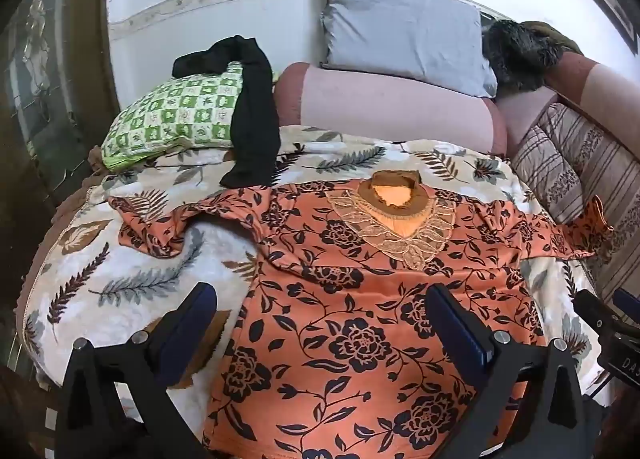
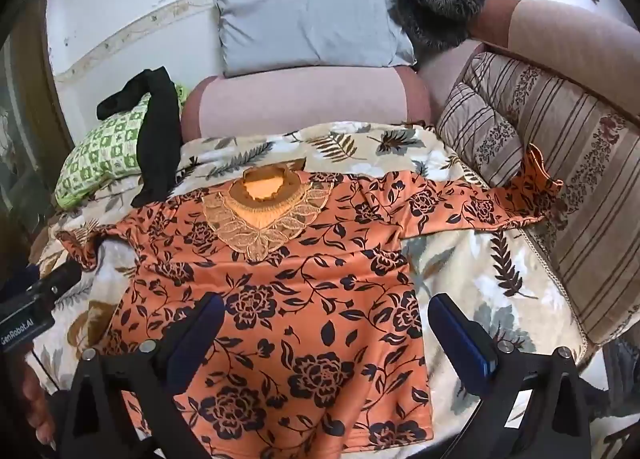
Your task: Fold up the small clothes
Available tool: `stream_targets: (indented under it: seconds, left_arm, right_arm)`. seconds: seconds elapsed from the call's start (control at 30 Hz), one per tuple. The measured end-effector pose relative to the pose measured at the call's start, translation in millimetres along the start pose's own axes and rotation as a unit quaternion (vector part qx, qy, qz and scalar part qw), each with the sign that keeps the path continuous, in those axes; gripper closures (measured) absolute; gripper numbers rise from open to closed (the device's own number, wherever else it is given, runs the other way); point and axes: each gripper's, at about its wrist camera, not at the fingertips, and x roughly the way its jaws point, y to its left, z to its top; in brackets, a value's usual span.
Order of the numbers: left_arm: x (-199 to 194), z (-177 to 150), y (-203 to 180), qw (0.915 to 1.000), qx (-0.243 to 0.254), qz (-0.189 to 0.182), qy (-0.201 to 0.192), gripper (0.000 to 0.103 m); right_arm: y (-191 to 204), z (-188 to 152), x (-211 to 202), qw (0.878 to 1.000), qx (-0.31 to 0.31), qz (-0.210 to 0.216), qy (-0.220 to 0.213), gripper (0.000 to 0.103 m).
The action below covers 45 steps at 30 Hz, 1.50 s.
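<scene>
Orange floral blouse [image 1: 360, 299] spread flat, sleeves out, on leaf-print blanket [image 1: 132, 259]; left gripper [image 1: 320, 323] and right gripper [image 2: 326, 333] both spread wide above its lower half, holding nothing.

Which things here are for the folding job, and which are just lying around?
For the job:
- orange flowery top
- left gripper, jaws open
- right gripper, jaws open

Just lying about:
- black stocking
- green pillow
- grey pillow
- striped cushion

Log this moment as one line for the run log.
stage: before first fold | shirt: flat on bed | left gripper: open | right gripper: open
</scene>
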Motion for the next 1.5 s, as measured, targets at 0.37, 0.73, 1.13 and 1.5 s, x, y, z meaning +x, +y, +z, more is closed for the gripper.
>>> stream_targets:
  seconds: [0.37, 0.73, 1.13, 1.5]
  left_arm:
    - [-1, -1, 10, 0.9998, -0.021, 0.007, 0.002, 0.0]
    - [3, -4, 14, 0.9997, -0.023, 0.005, 0.003, 0.0]
    - [7, -4, 14, 0.9997, -0.023, 0.009, 0.008, 0.0]
    - [7, -5, 14, 0.9997, -0.023, 0.009, 0.008, 0.0]
  right_arm:
    - [7, -3, -5, 0.998, 0.024, 0.026, -0.054, 0.0]
    - [1, 4, -6, 0.997, 0.037, 0.031, -0.063, 0.0]
    - [-3, 9, -10, 0.995, 0.05, 0.044, -0.071, 0.0]
    - [1, 13, -12, 0.995, 0.043, 0.047, -0.074, 0.0]
